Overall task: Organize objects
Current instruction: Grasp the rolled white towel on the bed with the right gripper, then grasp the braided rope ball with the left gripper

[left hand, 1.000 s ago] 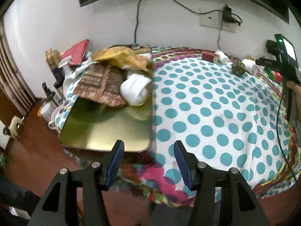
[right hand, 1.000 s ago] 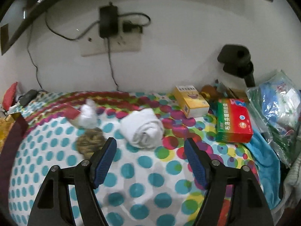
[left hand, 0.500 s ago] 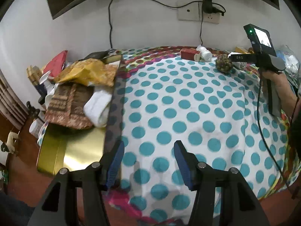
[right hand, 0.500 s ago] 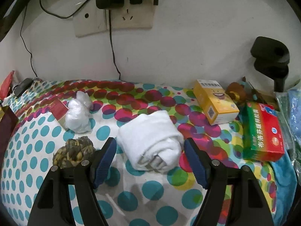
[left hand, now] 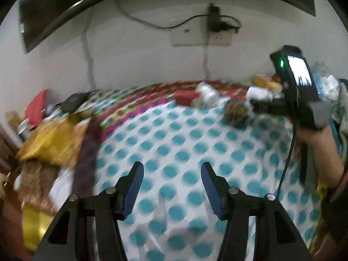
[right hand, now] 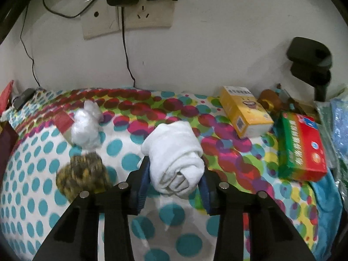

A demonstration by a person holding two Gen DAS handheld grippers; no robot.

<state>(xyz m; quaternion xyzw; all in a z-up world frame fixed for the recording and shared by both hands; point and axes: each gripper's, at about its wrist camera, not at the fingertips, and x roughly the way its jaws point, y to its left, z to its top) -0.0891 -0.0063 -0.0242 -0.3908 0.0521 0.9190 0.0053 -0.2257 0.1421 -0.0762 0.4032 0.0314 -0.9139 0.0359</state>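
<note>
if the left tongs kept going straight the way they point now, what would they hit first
Most likely the bare polka-dot cloth: the left tongs stand open and empty, angled down at it. Nothing lies between; the mottled ball sits farther off to the right. Depth is uncertain.

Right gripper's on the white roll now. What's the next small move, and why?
Probably lift it straight up a little. The right gripper has just been closing, and its pads now squeeze the rolled white cloth, which still rests on the dotted cloth. The left gripper is open and empty.
</note>
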